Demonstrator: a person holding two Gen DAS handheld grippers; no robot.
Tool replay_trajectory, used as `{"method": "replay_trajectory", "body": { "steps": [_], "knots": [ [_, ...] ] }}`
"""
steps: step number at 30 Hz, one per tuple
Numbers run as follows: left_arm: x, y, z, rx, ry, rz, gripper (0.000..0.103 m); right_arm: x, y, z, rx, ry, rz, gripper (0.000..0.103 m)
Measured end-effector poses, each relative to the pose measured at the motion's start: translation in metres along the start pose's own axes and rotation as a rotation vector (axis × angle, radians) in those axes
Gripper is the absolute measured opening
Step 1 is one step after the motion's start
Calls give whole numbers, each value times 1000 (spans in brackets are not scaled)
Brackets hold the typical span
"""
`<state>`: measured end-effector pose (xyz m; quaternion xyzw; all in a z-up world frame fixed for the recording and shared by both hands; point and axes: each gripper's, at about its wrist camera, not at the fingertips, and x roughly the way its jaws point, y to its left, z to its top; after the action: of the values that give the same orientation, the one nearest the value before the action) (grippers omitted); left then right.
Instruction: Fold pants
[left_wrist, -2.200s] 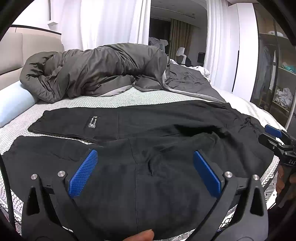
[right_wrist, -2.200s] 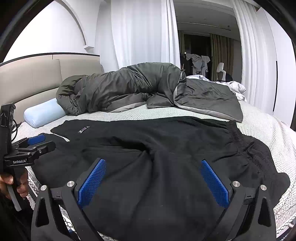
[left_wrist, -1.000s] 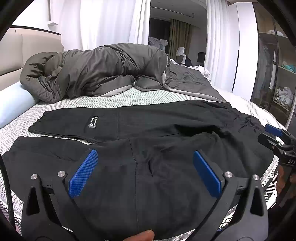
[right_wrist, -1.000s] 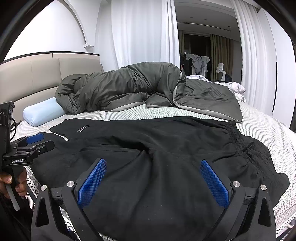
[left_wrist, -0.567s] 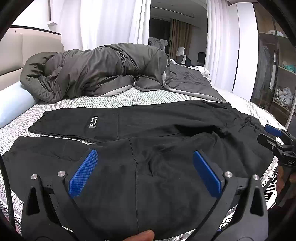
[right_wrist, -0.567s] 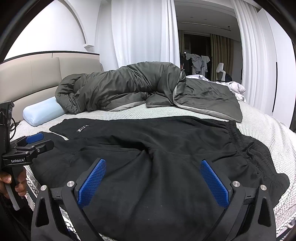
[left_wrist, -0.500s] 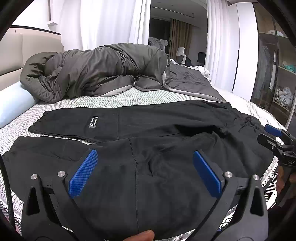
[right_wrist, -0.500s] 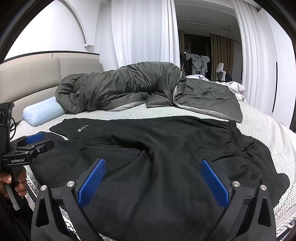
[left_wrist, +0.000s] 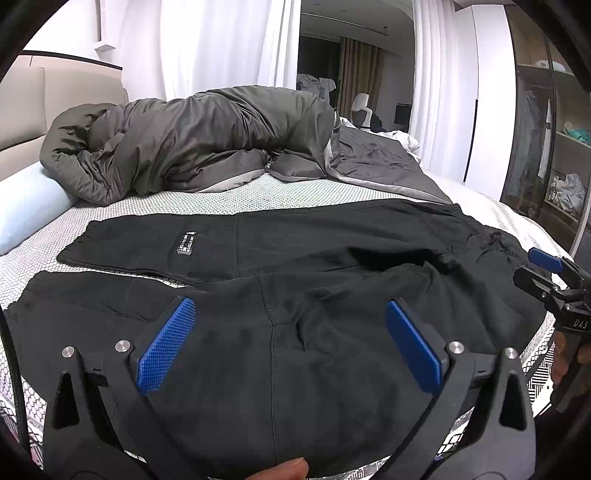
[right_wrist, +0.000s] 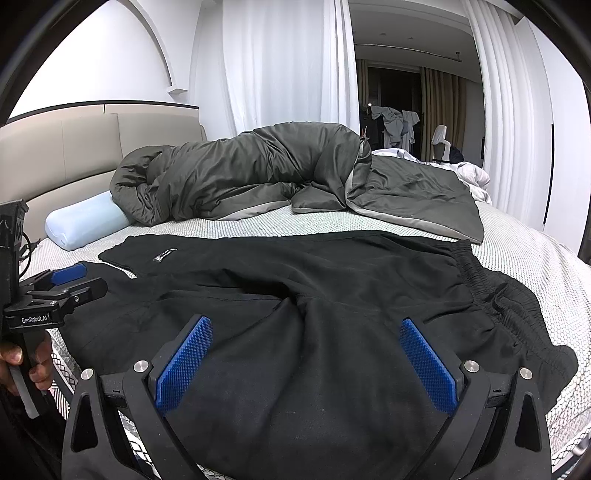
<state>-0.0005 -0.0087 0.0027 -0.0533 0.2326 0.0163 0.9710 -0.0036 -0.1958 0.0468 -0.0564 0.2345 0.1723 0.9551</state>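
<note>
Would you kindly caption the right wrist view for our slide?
Open right gripper hovers above black fabric pants spread on the white bed.

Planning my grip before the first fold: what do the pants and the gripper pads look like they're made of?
The black pants look like soft matte knit, probably cotton jersey: dull surface, soft creases, gathered elastic waistband. The blue pads of the right gripper look like textured rubber or plastic, going by the fine diamond grid.
</note>
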Motion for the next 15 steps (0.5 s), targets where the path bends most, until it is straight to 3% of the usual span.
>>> {"method": "replay_trajectory", "body": {
  "steps": [15],
  "knots": [
    [5, 7, 3, 3, 51, -12, 102, 4, -9, 5, 7, 33, -37, 103]
  ]
}}
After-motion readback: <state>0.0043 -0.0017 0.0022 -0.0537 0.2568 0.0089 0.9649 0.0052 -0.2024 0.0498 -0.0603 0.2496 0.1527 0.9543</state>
